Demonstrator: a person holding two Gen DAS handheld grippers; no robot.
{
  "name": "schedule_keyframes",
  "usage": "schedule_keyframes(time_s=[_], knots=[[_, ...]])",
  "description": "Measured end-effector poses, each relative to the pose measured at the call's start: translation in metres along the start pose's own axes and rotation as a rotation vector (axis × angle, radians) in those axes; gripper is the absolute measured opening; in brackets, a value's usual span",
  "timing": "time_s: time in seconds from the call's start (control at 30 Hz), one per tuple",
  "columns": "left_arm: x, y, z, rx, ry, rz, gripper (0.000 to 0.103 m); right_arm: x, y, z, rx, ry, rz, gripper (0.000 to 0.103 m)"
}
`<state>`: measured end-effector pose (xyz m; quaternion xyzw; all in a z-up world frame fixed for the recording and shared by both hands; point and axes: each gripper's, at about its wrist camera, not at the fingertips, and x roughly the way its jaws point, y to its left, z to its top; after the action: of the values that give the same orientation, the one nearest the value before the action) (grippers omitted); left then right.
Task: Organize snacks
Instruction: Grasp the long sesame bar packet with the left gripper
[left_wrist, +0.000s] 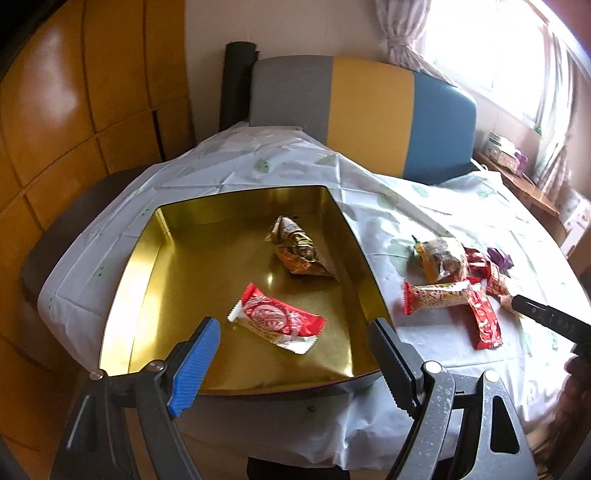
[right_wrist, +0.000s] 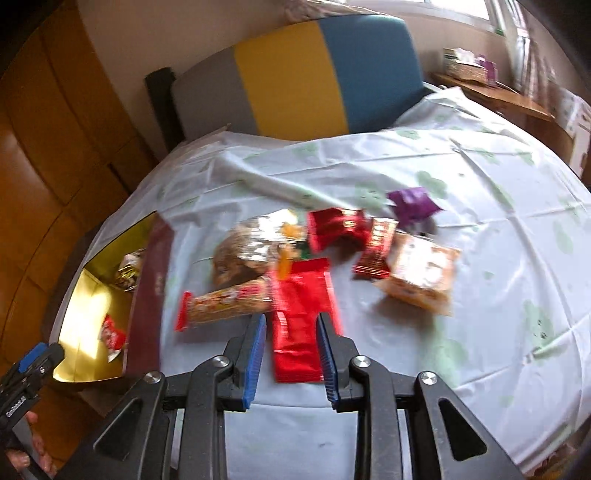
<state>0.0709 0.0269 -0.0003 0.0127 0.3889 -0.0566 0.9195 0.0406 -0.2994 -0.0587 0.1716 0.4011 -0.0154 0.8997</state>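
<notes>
Two snacks lie inside the gold tin (left_wrist: 155, 258) in the left wrist view: a red and white wafer packet (left_wrist: 277, 319) near the front and a crumpled gold and orange packet (left_wrist: 301, 247) farther back by the right wall. The left gripper (left_wrist: 293, 332) hangs over the tin's near edge with its fingers spread wide and nothing between them. To the right of the tin, on the white tablecloth (left_wrist: 258, 162), a heap of snacks (left_wrist: 458, 280) sits loose.

From the right wrist view, which is blurred, the right gripper (right_wrist: 291, 325) has its fingers apart on either side of a flat red packet (right_wrist: 299, 332) lying on the tablecloth; I cannot tell whether the pads touch it. A long orange packet (right_wrist: 229, 299) lies just left of it, and a purple packet (right_wrist: 413, 203) sits at the far end of the heap. The tin's dark red outer wall (right_wrist: 151, 295) shows at the left.
</notes>
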Motion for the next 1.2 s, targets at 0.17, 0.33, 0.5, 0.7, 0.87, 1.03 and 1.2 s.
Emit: schedule_keyframes(time_s=[0.17,0.33,0.5,0.7,0.87,1.03,1.2], knots=[[-0.001,-0.018,0.001,0.054,-0.003,-0.03,0.083,-0.002,-0.018,-0.003,0.033,-0.005,-0.024,0.028],[0.001,-0.039,0.003,0.108,0.007,-0.067,0.083,-0.005,-0.03,-0.003,0.055,-0.015,-0.032,0.028],[0.004,-0.056,0.005,0.143,0.017,-0.095,0.083,-0.007,-0.043,-0.004,0.079,-0.018,-0.043,0.028],[0.011,-0.079,0.005,0.197,0.039,-0.14,0.083,-0.01,-0.057,-0.004,0.111,-0.022,-0.06,0.028],[0.018,-0.096,0.006,0.226,0.081,-0.218,0.08,-0.014,-0.068,-0.002,0.127,-0.032,-0.078,0.028],[0.032,-0.116,0.005,0.244,0.145,-0.3,0.074,-0.015,-0.08,-0.004,0.15,-0.03,-0.094,0.028],[0.045,-0.134,0.004,0.288,0.179,-0.315,0.063,-0.015,-0.091,-0.007,0.167,-0.021,-0.1,0.028]])
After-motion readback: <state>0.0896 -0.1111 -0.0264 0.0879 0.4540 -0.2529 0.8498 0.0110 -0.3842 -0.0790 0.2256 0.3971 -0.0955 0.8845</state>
